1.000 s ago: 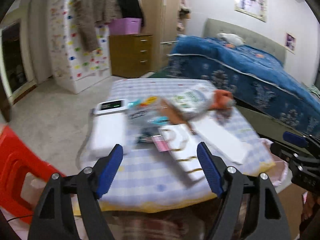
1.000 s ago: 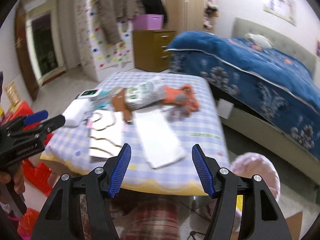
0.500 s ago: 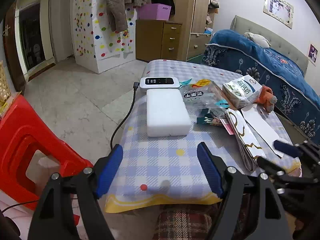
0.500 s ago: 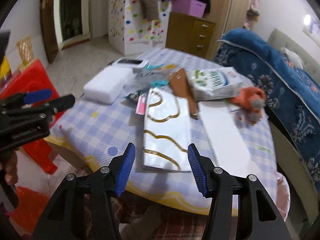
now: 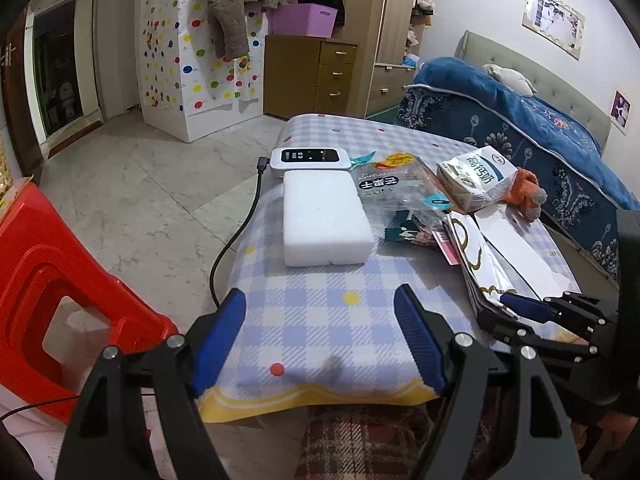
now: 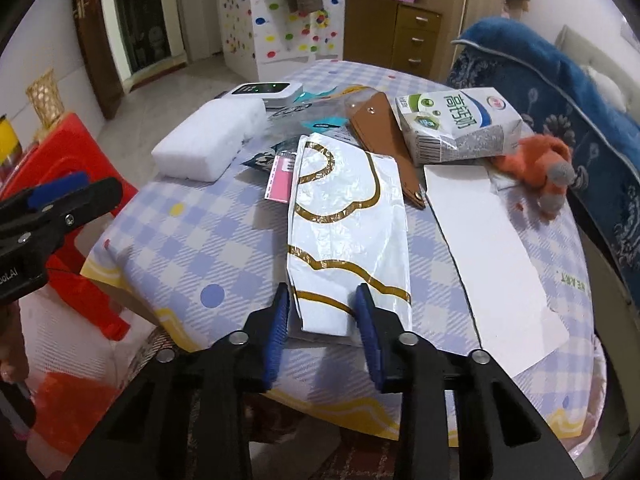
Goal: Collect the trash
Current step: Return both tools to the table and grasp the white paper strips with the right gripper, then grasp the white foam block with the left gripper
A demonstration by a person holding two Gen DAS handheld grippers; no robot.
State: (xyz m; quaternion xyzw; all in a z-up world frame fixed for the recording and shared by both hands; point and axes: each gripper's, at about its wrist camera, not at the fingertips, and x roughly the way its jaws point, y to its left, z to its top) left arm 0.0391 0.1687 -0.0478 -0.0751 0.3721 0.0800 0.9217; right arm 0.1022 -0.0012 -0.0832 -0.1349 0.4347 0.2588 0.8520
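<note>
A white plastic bag with gold lines lies flat in the middle of the checked table. My right gripper is at the bag's near end. Its jaws are closing with that end between them, and a thin gap still shows at the left pad. In the left wrist view the same bag and right gripper sit at the far right. My left gripper hangs open over the table's near left edge with nothing between its fingers. A milk carton and a clear snack wrapper lie farther back.
A white foam block, a brown leather case, a white paper sheet and an orange plush toy share the table. A white device with a black cable sits behind the foam. A red stool stands left, a blue bed right.
My right gripper came down and forward onto the bag's near end, and its jaws narrowed around it. The left gripper swung left early on, then held still, still open.
</note>
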